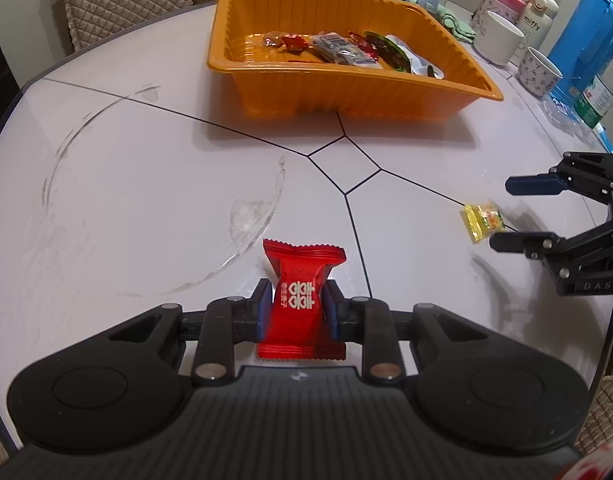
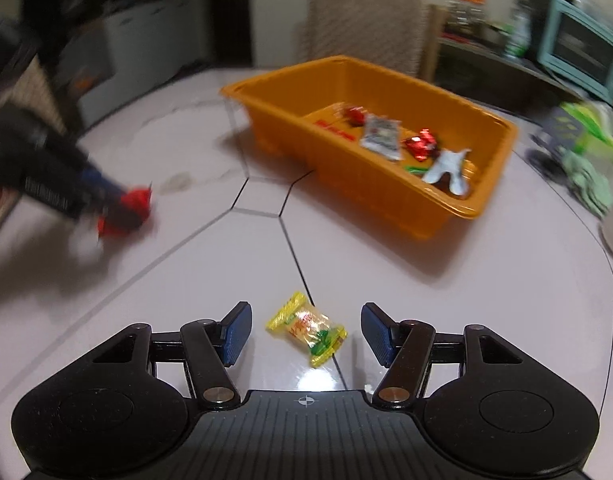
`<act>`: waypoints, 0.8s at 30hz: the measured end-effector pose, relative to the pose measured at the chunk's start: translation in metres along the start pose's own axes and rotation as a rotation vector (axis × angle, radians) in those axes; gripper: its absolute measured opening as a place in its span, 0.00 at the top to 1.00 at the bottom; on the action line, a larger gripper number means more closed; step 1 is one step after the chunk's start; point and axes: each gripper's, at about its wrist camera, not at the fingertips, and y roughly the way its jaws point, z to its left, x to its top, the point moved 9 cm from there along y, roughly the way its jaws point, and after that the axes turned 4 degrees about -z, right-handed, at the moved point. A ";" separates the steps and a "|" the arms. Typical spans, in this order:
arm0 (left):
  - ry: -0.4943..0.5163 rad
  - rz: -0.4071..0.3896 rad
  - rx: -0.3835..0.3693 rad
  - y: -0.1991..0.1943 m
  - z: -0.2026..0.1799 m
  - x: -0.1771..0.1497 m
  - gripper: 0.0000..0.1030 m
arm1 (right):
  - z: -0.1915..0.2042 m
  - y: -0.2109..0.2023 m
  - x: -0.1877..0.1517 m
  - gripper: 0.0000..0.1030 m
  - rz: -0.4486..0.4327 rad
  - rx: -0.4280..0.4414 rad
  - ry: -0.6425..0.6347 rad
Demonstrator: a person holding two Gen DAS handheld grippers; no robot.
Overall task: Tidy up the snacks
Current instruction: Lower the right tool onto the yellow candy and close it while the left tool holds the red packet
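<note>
Left hand-held gripper [image 1: 298, 308] pinching a red candy packet [image 1: 300, 300] across its middle, blue pads pressed on both sides, packet low over the worktop [image 1: 146, 184]. Right hand-held gripper [image 2: 306, 334] spread, jaws either side of a yellow wrapped candy [image 2: 306, 332] lying on the worktop, pads not touching it. Orange tray [image 1: 346, 92] sits further back, holding several wrapped snacks [image 1: 346, 50].
</note>
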 end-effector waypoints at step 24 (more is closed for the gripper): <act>-0.027 0.011 0.005 0.004 0.000 0.001 0.76 | 0.021 0.009 -0.006 0.74 0.024 -0.084 0.173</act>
